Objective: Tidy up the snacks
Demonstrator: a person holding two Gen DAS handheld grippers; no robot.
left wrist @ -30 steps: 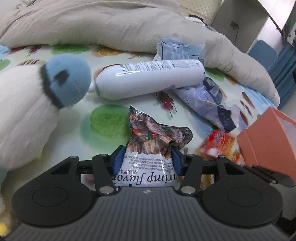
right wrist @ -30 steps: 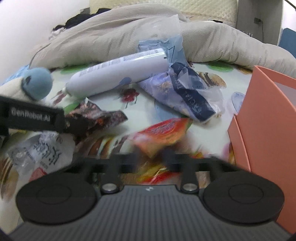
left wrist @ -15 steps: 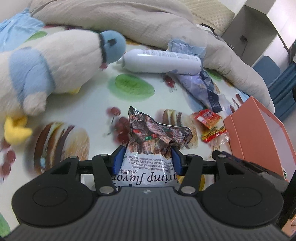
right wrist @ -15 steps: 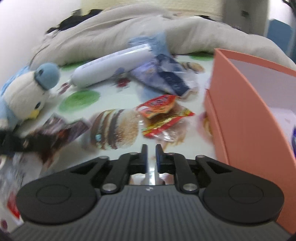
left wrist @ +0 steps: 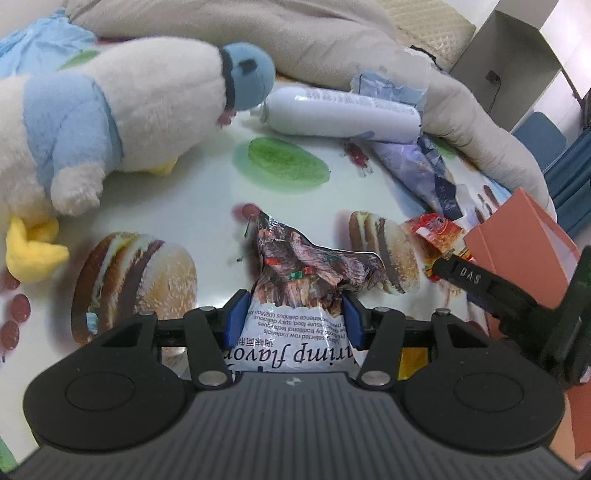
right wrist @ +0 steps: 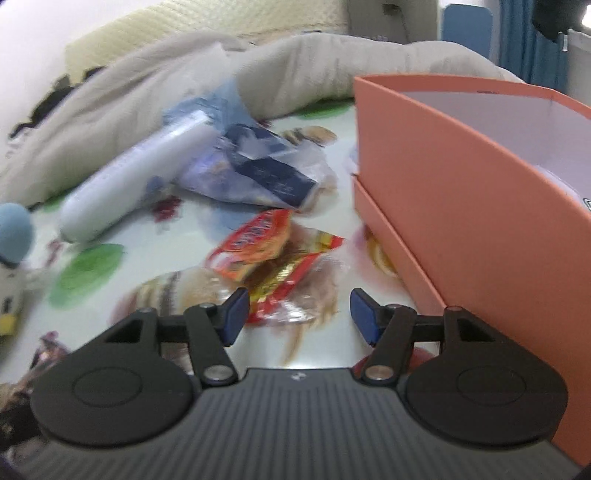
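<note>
My left gripper [left wrist: 291, 317] is shut on a shrimp-flavour snack bag [left wrist: 306, 288], its brown crumpled top sticking out past the blue pads. My right gripper [right wrist: 299, 314] hovers low over the printed sheet with its jaws opening; a red and yellow snack packet [right wrist: 269, 247] lies just beyond and partly between the pads, not pressed. The orange box [right wrist: 461, 206] stands open at the right, close beside the right finger. In the left wrist view the same red packet [left wrist: 432, 232] and box [left wrist: 524, 240] lie at the right, behind the right gripper's black body.
A blue and white plush bird [left wrist: 122, 122] lies at the left. A white tube [left wrist: 340, 118] and a blue crumpled bag [left wrist: 428, 170] rest further back, against a beige duvet [left wrist: 258, 33]. A blue chair [right wrist: 465, 26] stands beyond the bed.
The right gripper's pads went from nearly together to wide apart, and it drew closer to the red packet and the box. The left gripper carried the shrimp bag sideways; the plush bird now fills its left.
</note>
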